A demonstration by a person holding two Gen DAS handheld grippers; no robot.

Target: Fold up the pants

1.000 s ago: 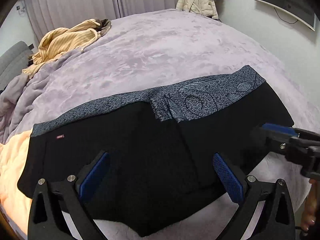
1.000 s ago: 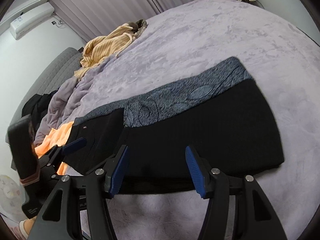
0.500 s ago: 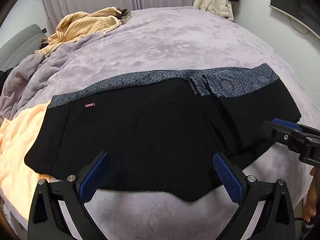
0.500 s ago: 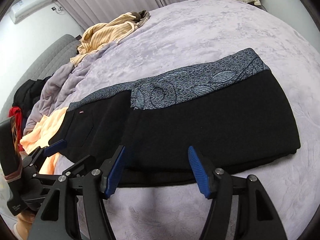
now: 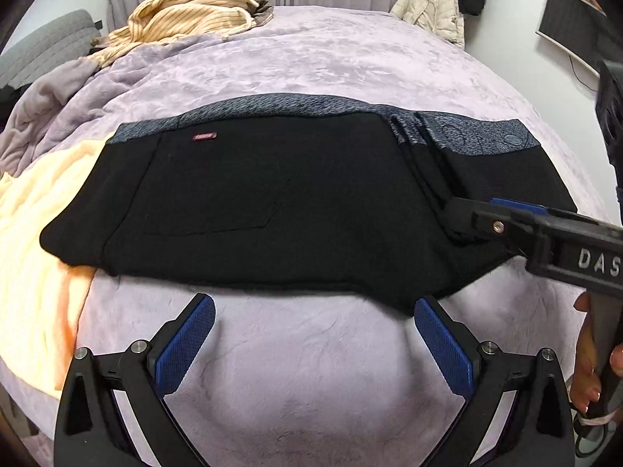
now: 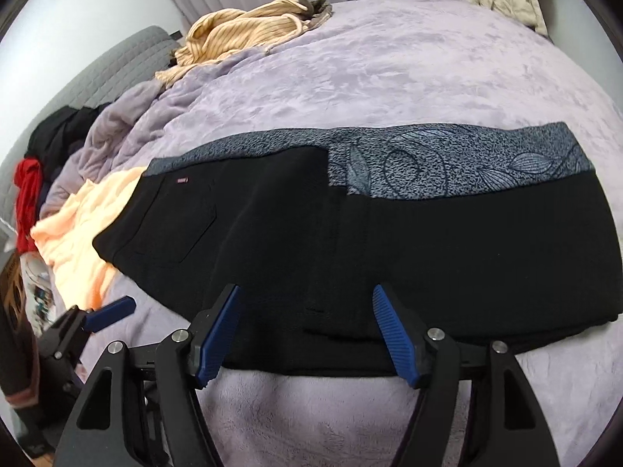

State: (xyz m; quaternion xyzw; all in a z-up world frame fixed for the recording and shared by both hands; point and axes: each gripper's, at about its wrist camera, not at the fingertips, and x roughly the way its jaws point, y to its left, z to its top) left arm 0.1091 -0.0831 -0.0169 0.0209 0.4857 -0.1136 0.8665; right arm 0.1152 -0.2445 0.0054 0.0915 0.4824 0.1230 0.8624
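Bedding first: lilac plush blanket (image 5: 350, 70) covers the bed, soft and yielding, a broad surface suited to folding. Black pants (image 5: 272, 202) lie flat across its near half, folded into a long band; grey patterned waistband (image 6: 447, 163) runs along the far edge, one layer overlapping at the fold line. Fabric appears thick, matte, fleece-like. Peach blanket (image 5: 35, 233) lies under the left end; striped yellow garment (image 5: 183, 15) sits well apart. Left gripper (image 5: 315, 346) hovers just short of the near hem, jaws wide, empty. Right gripper (image 6: 307, 334) sits over the near hem, jaws moderately spread, gripping nothing; judged poised for the next fold
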